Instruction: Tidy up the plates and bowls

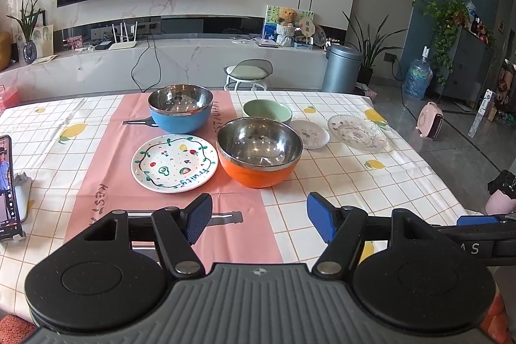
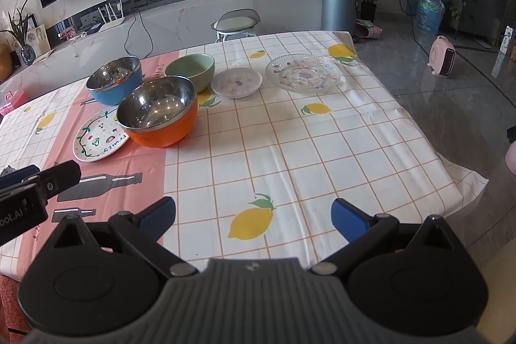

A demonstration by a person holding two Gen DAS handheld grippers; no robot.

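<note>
Left hand-held gripper (image 1: 259, 216) and right hand-held gripper (image 2: 253, 220) wide apart, empty

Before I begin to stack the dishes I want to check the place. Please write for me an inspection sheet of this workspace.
Surface: table under a checked lemon tablecloth with a pink panel.
Job's things: blue bowl, orange bowl and green bowl, all upright and empty; fruit-painted plate beside the orange bowl; small white plate; clear glass plate.
Clutter: phone standing at the table's left edge.
Grippers: left gripper and right gripper both open, holding nothing, short of the dishes.
Cables: black cables hang down the TV bench; none on the table.
Surroundings: stool, bin, water bottle, pink heater.
</note>
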